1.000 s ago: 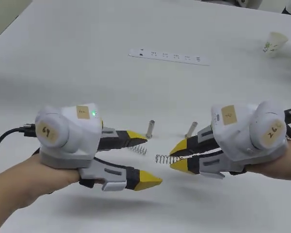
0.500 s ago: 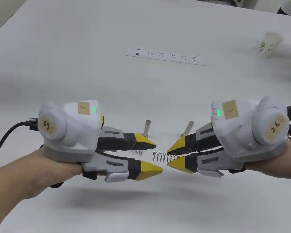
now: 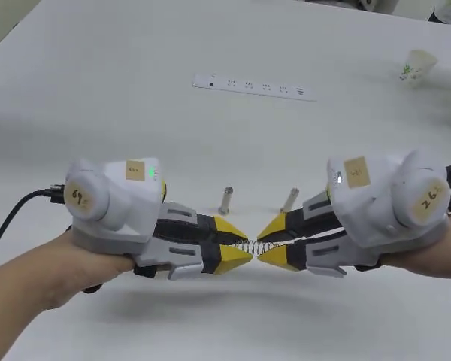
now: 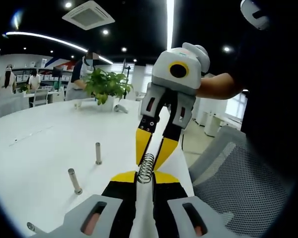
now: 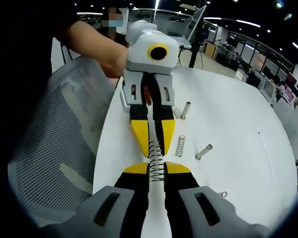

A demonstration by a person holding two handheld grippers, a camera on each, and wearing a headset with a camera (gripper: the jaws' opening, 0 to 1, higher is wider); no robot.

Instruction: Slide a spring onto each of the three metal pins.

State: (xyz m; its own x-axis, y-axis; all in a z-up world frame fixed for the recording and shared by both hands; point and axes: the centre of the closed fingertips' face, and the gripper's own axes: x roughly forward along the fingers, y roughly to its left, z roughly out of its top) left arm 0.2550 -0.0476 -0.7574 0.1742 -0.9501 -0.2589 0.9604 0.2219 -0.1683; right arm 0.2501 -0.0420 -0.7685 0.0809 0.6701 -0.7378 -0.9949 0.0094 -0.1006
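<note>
Over the white surface (image 3: 135, 135), left hand-held gripper (image 3: 242, 248) and right hand-held gripper (image 3: 266, 247) clamp one spring (image 3: 253, 245); the right gripper view adds a loose spring (image 5: 180, 145).

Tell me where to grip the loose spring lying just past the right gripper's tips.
Likely near one end of the spring, jaws closing across its coils from above. It lies flat on the table, sides exposed, and an end grip leaves its hollow length free for a pin.
</note>
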